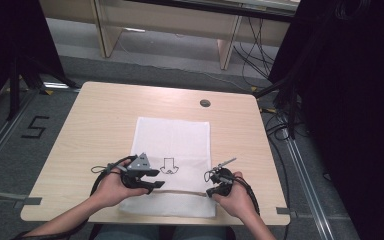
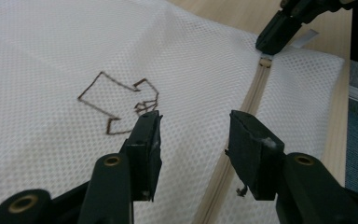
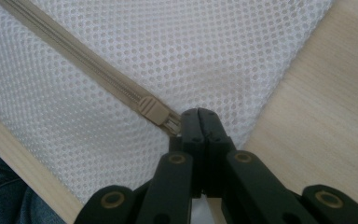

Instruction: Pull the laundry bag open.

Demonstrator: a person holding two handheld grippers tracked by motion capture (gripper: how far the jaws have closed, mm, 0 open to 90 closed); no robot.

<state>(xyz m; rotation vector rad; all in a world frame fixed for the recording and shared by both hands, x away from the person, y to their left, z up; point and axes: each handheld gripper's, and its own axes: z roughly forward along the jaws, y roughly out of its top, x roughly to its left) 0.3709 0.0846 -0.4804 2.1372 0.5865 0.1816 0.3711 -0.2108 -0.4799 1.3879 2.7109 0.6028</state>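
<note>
A white mesh bag (image 1: 175, 145) lies flat on the wooden table (image 1: 95, 130), with a brown arrow drawing (image 1: 169, 166) on it. A beige zipper (image 1: 180, 191) runs across its near end. My right gripper (image 3: 200, 114) is shut on the zipper pull, right beside the slider (image 3: 151, 111), at the bag's right edge (image 1: 215, 190). My left gripper (image 2: 193, 126) is open over the mesh (image 2: 51, 56), and nothing is between its pads. The zipper (image 2: 256, 88) passes under its right jaw, and the arrow drawing (image 2: 121, 98) is ahead on the left. In the high view the left gripper (image 1: 156, 179) sits at the zipper's left part.
A round grommet hole (image 1: 205, 103) is near the table's far edge. Black curtains stand on both sides, and cables (image 1: 280, 125) trail over the floor to the right. Wooden furniture legs (image 1: 227, 50) stand behind the table. The person's lap is at the near edge.
</note>
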